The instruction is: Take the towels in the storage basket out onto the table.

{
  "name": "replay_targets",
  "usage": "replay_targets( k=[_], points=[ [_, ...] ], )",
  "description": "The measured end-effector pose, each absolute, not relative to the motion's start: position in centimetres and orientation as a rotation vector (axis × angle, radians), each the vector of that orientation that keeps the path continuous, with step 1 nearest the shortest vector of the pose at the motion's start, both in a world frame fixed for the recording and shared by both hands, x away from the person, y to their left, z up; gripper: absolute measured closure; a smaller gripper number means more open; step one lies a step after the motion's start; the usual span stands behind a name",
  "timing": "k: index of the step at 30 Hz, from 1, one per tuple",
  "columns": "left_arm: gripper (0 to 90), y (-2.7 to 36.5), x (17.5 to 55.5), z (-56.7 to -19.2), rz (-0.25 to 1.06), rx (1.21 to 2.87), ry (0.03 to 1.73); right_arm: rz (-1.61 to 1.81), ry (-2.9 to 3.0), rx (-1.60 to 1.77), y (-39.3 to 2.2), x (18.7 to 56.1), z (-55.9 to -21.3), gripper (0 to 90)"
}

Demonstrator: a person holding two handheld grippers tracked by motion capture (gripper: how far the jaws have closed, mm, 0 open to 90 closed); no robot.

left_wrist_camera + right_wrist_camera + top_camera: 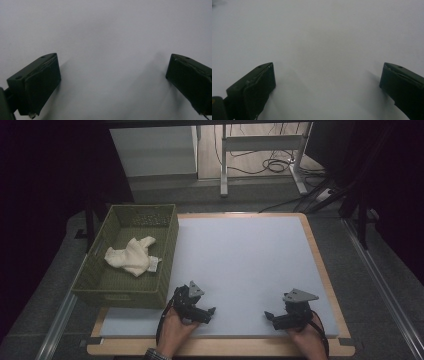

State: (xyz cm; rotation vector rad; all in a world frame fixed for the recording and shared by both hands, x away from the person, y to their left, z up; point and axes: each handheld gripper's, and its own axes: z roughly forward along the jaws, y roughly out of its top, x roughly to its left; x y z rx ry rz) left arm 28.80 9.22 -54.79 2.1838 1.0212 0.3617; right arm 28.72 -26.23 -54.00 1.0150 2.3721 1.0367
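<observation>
A cream-coloured cloth [132, 256] lies crumpled inside a green woven basket [167, 251] at the table's left. Near the front edge of the pale mat [245, 255] my left gripper [209, 314] rests in a hand, right of the basket's front corner, jaws spread wide with nothing between them. My right gripper [271, 318] sits farther right in the other hand, also open and empty. In the left gripper view the left gripper [113, 82] faces bare mat between its jaws. In the right gripper view the right gripper [328, 86] likewise faces bare mat.
The mat lies on a wooden board [320, 265] whose rim shows at the right and front. Beyond the table stand a white metal frame [262, 145] and loose cables [275, 166] on the floor. Dark curtains close off both sides.
</observation>
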Motion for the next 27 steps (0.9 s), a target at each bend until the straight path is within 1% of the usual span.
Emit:
replay_targets(
  k=[7,18,27],
  points=[
    [0.6,9.2,28.8,-54.8,0.358,2.182,1.016,1.029,2.381,1.018,-26.2,28.8,-53.9,0.3],
    [0.3,9.2,28.8,-54.8,0.352,2.182,1.021,0.965,2.471,0.997,-25.9,30.2,-53.4,0.0],
    [0.3,9.2,28.8,-54.8,0.351,2.182,1.021,0.975,2.462,0.987,-25.9,30.2,-53.5,0.0]
  ],
)
